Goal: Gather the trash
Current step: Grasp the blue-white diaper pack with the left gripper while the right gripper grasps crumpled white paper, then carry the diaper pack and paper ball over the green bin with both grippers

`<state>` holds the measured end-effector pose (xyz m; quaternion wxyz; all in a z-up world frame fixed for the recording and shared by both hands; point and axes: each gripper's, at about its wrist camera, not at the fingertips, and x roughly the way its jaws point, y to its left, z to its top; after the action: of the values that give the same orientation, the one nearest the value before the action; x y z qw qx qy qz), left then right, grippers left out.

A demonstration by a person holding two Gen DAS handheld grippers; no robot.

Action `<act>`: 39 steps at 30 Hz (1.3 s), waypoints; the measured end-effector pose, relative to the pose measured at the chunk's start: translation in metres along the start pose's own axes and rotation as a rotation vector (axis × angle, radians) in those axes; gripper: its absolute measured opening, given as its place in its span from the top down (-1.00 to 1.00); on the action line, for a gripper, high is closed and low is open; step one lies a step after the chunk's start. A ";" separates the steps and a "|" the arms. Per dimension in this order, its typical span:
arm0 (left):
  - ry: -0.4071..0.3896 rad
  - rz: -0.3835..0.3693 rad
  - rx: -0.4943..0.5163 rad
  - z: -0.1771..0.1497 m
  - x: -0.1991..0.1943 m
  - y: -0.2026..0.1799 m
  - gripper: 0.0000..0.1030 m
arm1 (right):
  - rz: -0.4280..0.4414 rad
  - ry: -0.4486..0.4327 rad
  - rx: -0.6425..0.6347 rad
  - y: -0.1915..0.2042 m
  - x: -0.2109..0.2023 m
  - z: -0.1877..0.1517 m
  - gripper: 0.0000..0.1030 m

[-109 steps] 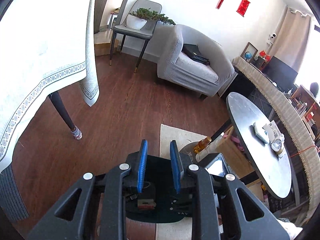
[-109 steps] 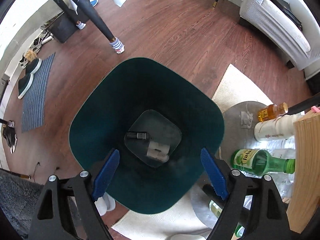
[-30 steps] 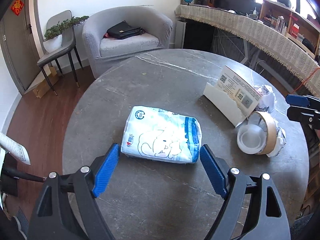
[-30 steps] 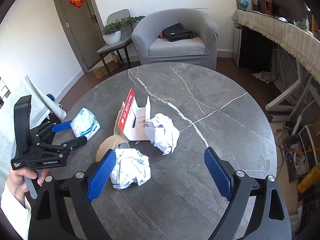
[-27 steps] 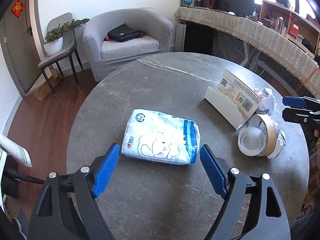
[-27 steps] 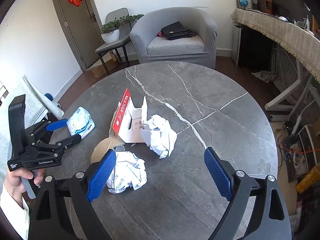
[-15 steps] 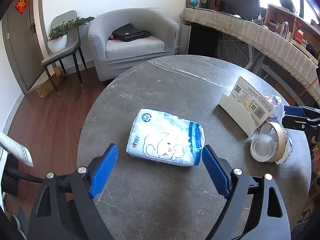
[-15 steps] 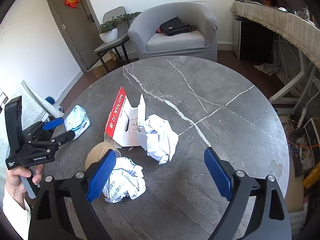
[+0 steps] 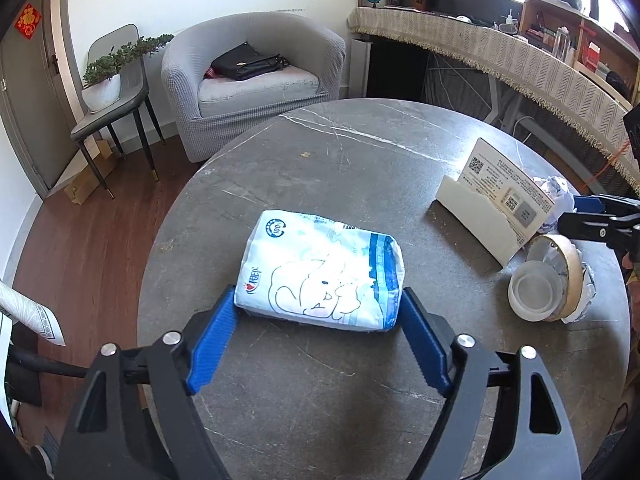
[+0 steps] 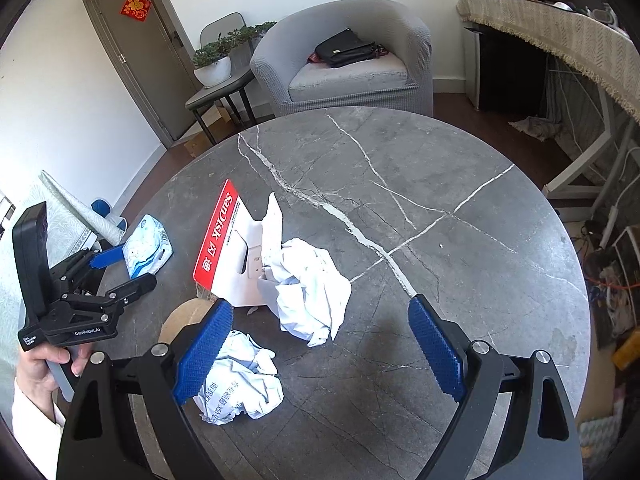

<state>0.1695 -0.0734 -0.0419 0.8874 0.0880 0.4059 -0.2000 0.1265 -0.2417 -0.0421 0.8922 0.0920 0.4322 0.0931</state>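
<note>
Left tongs [image 9: 318, 312], black-framed with blue ribbed pads, spread wide around the near end of a soft white-and-blue plastic tissue pack [image 9: 322, 274]; pad tips just beside its two corners, contact impossible to tell, pack lying flat on the round grey marble-patterned table [image 9: 332, 148]. Right tongs [image 10: 320, 328], same build, also spread wide and gripping nothing, low over the table above the trash. Between those pads and slightly ahead: a large crumpled white paper ball [image 10: 310, 288], touching the open white cardboard package with a red printed edge [image 10: 236, 248]. Just behind the left pad of the right tongs: a second crumpled white paper wad with printed text [image 10: 238, 376], beside a tan paper bowl [image 10: 182, 320] tipped on its side. From the left camera, a clear plastic lid [image 9: 534, 290] against that bowl's mouth. Beyond the table: a grey upholstered tub armchair [image 9: 256, 72] carrying a black bag [image 9: 246, 60].
</note>
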 end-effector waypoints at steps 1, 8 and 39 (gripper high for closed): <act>-0.003 0.005 -0.001 0.000 -0.001 0.000 -0.48 | -0.002 0.000 -0.011 0.002 0.001 0.000 -0.76; -0.024 -0.042 -0.048 -0.003 -0.010 0.006 -0.46 | -0.039 -0.007 -0.044 0.010 0.002 0.003 -0.44; -0.096 -0.023 -0.126 -0.034 -0.061 0.046 -0.45 | -0.031 -0.147 -0.019 0.034 -0.031 0.021 0.16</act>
<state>0.1295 -0.0040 -0.0186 0.9072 0.0178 0.3758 -0.1882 0.1217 -0.2182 0.0022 0.9238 0.0834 0.3659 0.0764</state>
